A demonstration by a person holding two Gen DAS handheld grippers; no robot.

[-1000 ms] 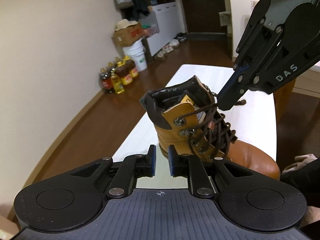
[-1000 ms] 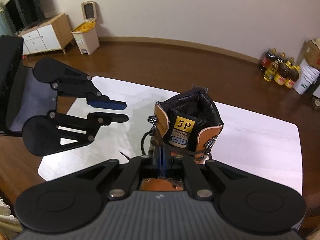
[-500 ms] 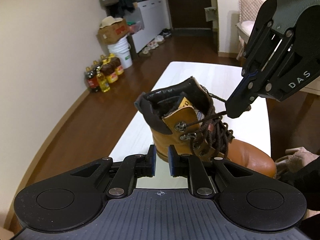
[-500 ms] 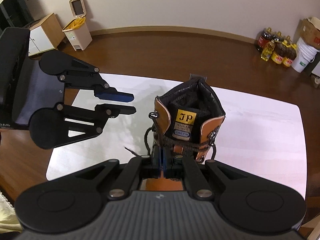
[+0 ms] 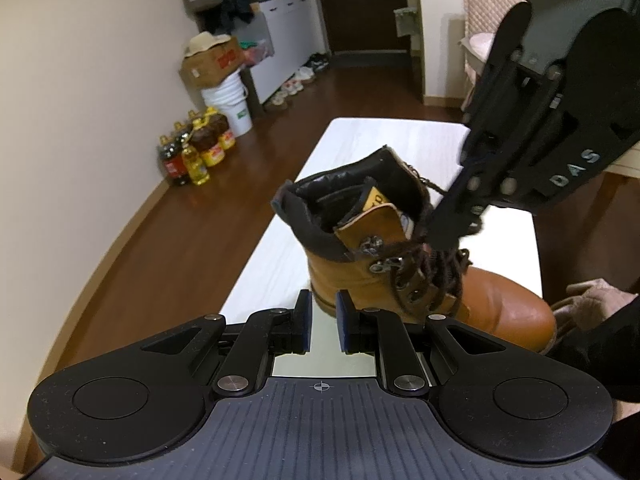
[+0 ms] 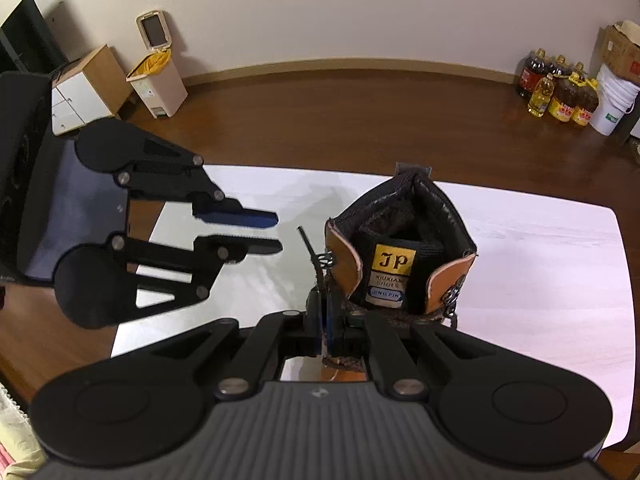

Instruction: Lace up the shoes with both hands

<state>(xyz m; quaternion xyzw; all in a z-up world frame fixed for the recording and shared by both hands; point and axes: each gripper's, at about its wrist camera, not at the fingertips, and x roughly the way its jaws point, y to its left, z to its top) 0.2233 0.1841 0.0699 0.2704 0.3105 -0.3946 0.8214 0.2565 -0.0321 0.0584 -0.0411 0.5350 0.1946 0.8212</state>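
Right tongs (image 6: 326,320) pinching lace (image 6: 318,266) at boot (image 5: 380,264), barely shifted; left tongs (image 5: 322,322) spread, empty, waiting nearby.

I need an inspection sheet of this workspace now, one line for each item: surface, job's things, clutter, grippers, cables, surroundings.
Surface: white table, boot on it.
Job's things: tan boot upright, tongue label facing the right camera; dark lace partly threaded, its free end sticking up by a top hook.
Clutter: nothing seen on the table.
Grippers: left gripper open, empty, beside the boot; right gripper shut on the lace.
Cables: nothing seen.
Surroundings: wooden floor, oil bottles, white bucket, bin.
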